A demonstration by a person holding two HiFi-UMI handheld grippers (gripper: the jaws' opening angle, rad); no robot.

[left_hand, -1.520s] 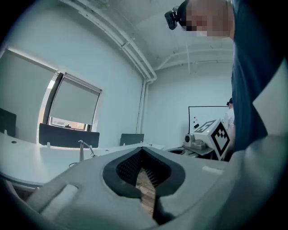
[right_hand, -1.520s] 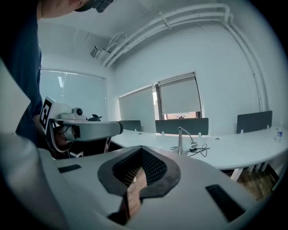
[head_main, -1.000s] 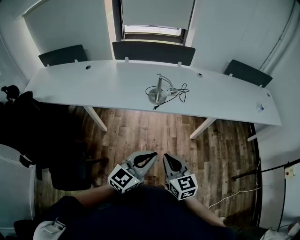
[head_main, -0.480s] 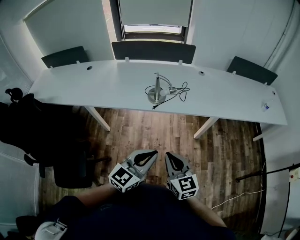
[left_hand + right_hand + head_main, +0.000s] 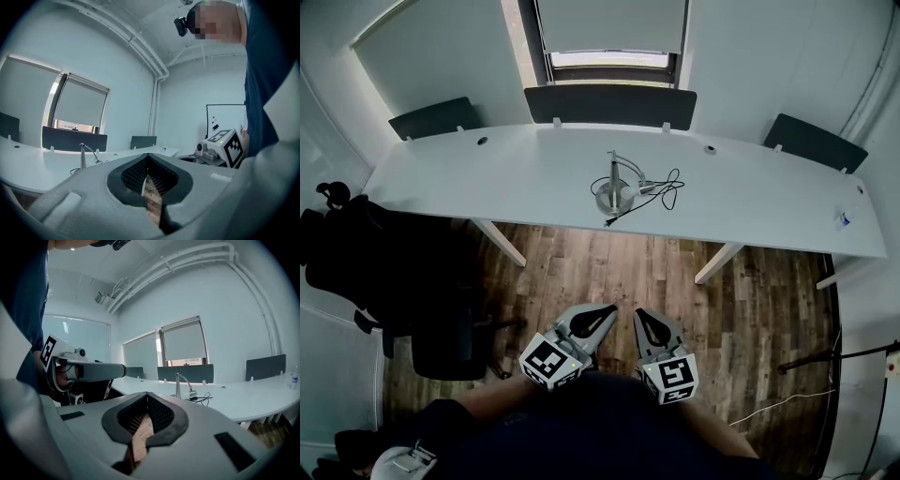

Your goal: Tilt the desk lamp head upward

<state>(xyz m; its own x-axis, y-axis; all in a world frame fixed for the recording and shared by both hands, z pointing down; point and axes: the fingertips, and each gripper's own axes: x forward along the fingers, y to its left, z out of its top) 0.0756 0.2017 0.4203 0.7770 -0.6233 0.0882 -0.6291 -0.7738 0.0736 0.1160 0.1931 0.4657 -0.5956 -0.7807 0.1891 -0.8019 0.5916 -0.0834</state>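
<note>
**Well short of the lamp, both tongs shut**

Nearest the person, the left tongs (image 5: 602,311) and right tongs (image 5: 640,316) are closed on nothing, above the wood floor (image 5: 609,267). Well beyond, the desk lamp (image 5: 616,180) stands mid-desk (image 5: 487,173). Its thin neck probably bends stiffly and the stand looks light, so one pair should steady the base (image 5: 610,199) while the other lifts at the head.

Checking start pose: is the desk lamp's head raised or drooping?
Drooping: on the desk lamp, the neck arches over and the head hangs near the desk.
</note>
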